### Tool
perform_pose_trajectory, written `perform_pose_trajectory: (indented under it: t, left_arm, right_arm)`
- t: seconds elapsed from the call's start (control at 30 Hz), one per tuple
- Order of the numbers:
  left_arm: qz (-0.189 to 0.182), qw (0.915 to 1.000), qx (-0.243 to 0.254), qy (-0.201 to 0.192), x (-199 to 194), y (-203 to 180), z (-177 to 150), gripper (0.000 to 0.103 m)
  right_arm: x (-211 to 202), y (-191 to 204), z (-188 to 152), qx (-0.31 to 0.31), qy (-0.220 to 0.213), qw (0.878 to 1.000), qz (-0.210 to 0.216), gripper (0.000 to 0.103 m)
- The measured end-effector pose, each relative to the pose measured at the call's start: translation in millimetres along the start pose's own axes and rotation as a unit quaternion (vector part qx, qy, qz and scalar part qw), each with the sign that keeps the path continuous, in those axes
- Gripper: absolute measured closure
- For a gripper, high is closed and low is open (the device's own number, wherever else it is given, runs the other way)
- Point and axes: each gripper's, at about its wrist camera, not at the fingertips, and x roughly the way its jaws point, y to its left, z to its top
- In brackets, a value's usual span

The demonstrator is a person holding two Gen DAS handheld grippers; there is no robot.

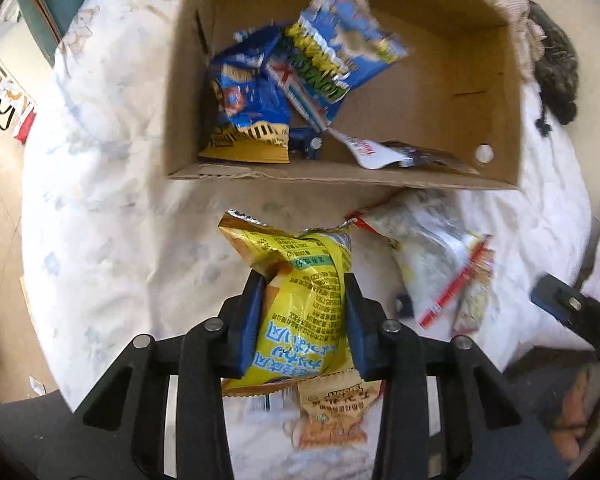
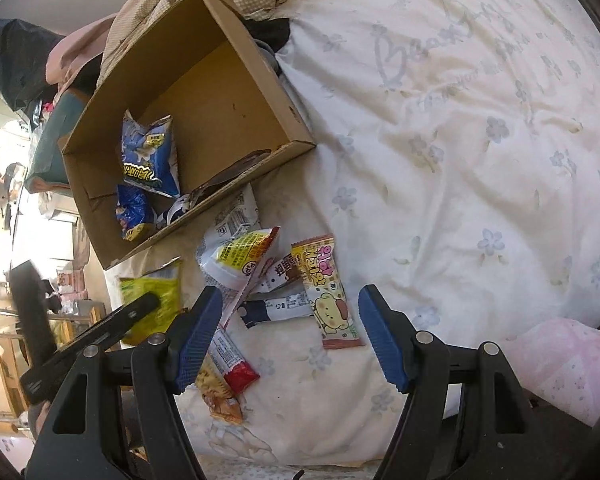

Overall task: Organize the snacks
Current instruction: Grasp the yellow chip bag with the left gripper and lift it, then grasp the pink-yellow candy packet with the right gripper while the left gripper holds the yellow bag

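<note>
Snacks (image 1: 296, 80) lie inside cardboard box (image 1: 488, 92); several outside.

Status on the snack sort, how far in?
Done: a few blue bags sit in the cardboard box. In hand: left gripper clamps the yellow bag. Left: loose packets on the bedsheet under the open right gripper.

The right gripper (image 2: 290, 336) hangs with jaws apart above loose snack packets (image 2: 324, 292) at lower centre; a cardboard box (image 2: 236, 92) in the upper left holds blue bags (image 2: 150, 160); a floral bedsheet (image 2: 480, 140) fills the right.
</note>
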Motion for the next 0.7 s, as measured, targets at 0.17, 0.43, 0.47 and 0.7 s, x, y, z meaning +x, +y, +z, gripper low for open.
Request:
perform_pose_trajectory:
  t: [0.17, 0.43, 0.47, 0.7]
  left_arm:
    - [-0.022, 0.9994, 0.009, -0.024, -34.9, 6.0, -25.2, 0.070]
    - [-0.014, 0.9974, 0.004, -0.070, -68.9, 20.1, -40.5, 0.070]
    - [-0.014, 0.9970, -0.002, -0.076, -73.2, 22.7, -38.8, 0.070]
    - [0.009, 0.9928, -0.009, -0.119, -78.8, 24.4, -31.0, 0.070]
  right_arm:
    - [-3.0, -4.7, -1.2, 0.009, -0.004, 1.000, 0.003, 0.030]
    - [12.2, -12.6, -6.1, -0.019, 0.010, 0.999, -0.044, 0.031]
    - [18.1, -13.3, -5.8, -0.022, 0.017, 0.999, -0.045, 0.031]
    - [64.5, -1.2, -1.0, -0.061, 0.058, 0.991, -0.103, 0.048]
